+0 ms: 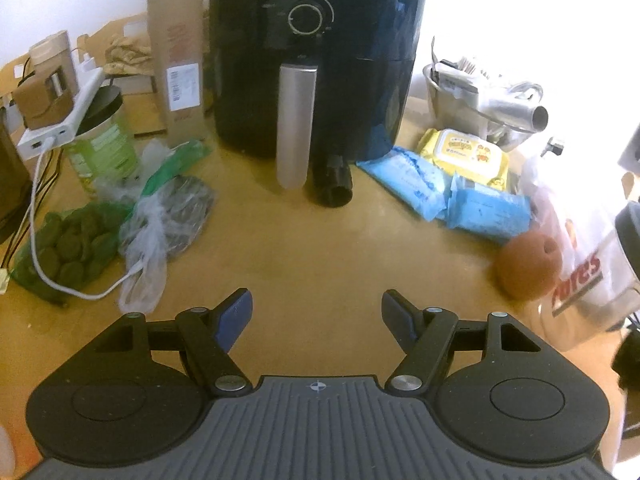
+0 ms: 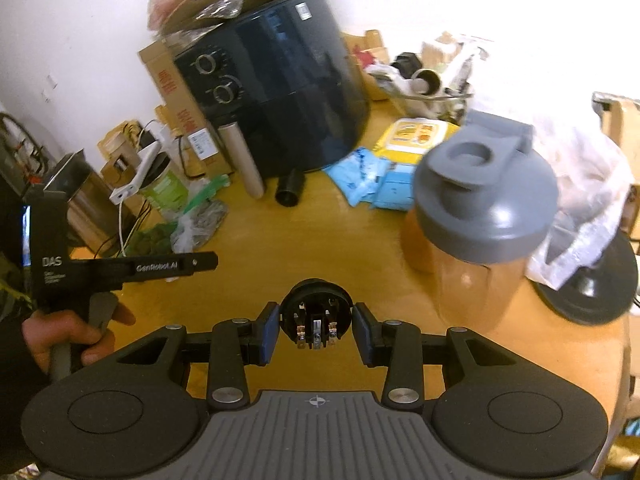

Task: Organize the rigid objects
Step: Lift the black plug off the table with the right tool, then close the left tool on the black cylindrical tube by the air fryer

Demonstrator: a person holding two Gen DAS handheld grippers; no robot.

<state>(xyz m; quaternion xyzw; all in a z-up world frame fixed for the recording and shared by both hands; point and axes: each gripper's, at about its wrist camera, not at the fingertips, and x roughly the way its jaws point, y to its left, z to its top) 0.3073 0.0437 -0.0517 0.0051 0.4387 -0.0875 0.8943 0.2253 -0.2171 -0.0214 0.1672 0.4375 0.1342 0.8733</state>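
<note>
My right gripper point(image 2: 316, 330) is shut on a small black round plug-like part point(image 2: 316, 312) with metal contacts facing the camera, held above the wooden table point(image 2: 320, 236). My left gripper point(image 1: 316, 312) is open and empty over bare table point(image 1: 304, 248); it also shows at the left of the right wrist view point(image 2: 132, 268). A black tube piece point(image 1: 333, 184) lies in front of the black air fryer point(image 1: 316, 52). A shaker bottle with a grey lid point(image 2: 480, 216) stands just right of my right gripper. An orange ball point(image 1: 528, 268) lies at the right.
Blue packets point(image 1: 452, 196) and a yellow wipes pack point(image 1: 464, 156) lie right of the fryer. Plastic bags of dark items point(image 1: 100, 236), a green can point(image 1: 100, 144), a white charger with cable point(image 1: 60, 124) and cardboard boxes point(image 1: 176, 40) crowd the left. A metal bowl point(image 1: 452, 88) sits at the back right.
</note>
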